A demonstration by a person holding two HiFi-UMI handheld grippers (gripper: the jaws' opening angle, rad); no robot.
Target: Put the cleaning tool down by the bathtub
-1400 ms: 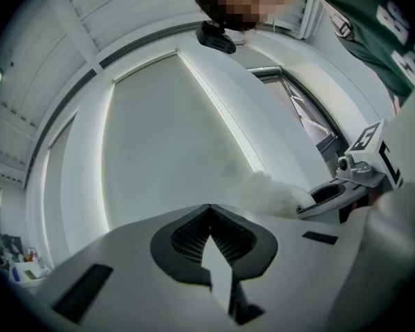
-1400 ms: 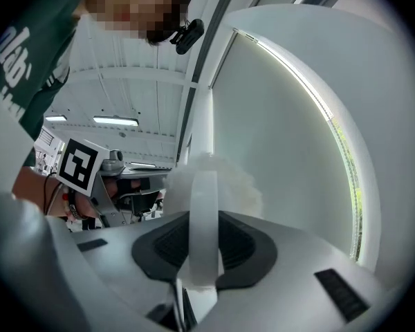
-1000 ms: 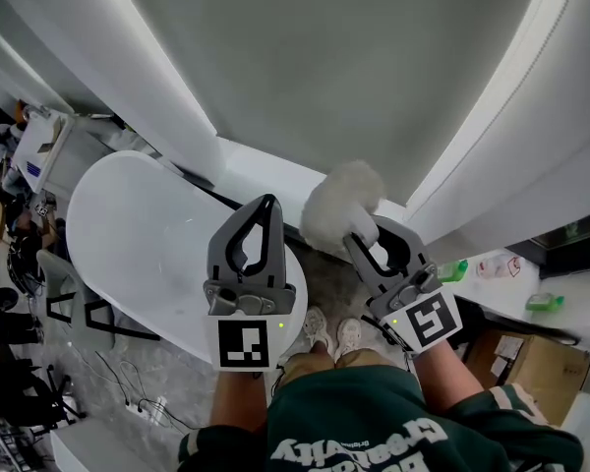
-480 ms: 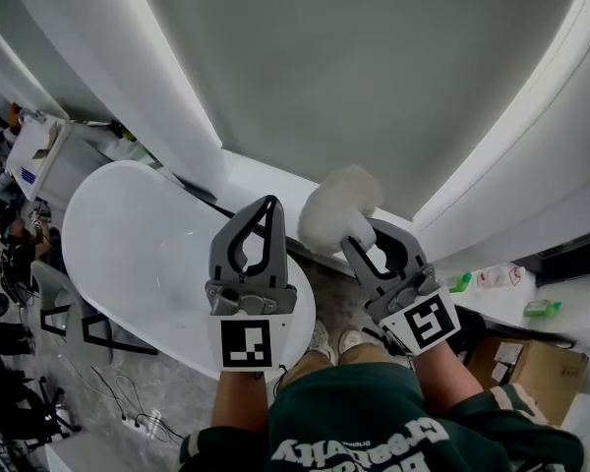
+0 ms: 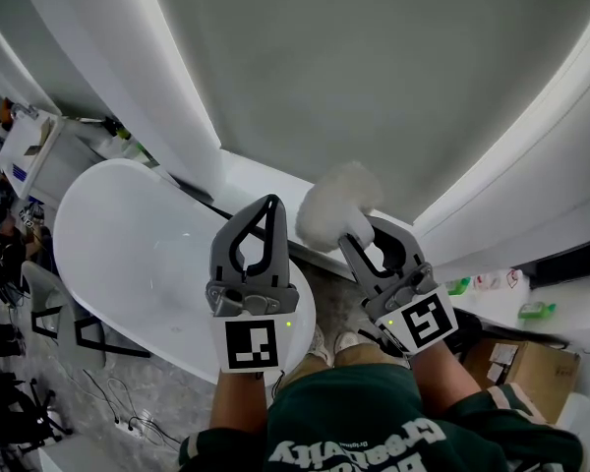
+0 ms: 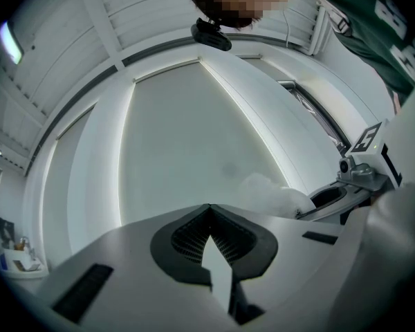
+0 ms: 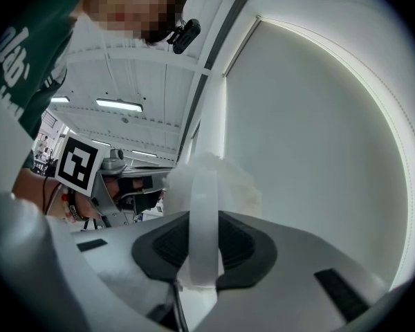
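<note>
In the head view my right gripper (image 5: 362, 229) is shut on the white handle of a fluffy white cleaning tool (image 5: 334, 205), and the tool's head sticks out past the jaws. The right gripper view shows the handle (image 7: 202, 213) pinched between the dark pads, with the fluffy head (image 7: 225, 182) beyond. My left gripper (image 5: 268, 205) is shut and empty, its tips meeting, and it hangs over the near end of the white oval bathtub (image 5: 118, 254). In the left gripper view the closed tips (image 6: 209, 209) point at a pale wall, with the tool (image 6: 273, 191) to their right.
A white ledge (image 5: 256, 180) runs behind the tub under the grey wall. To the right lie a cardboard box (image 5: 516, 362) and green bottles (image 5: 531, 310). A black frame stand (image 5: 74, 327) and cables are on the floor at the left. The person's shoes (image 5: 320, 340) stand by the tub.
Both grippers have shifted a little sideways together and the tub now lies slightly further left in the view. The right jaws still hold the tool and the left stays shut.
</note>
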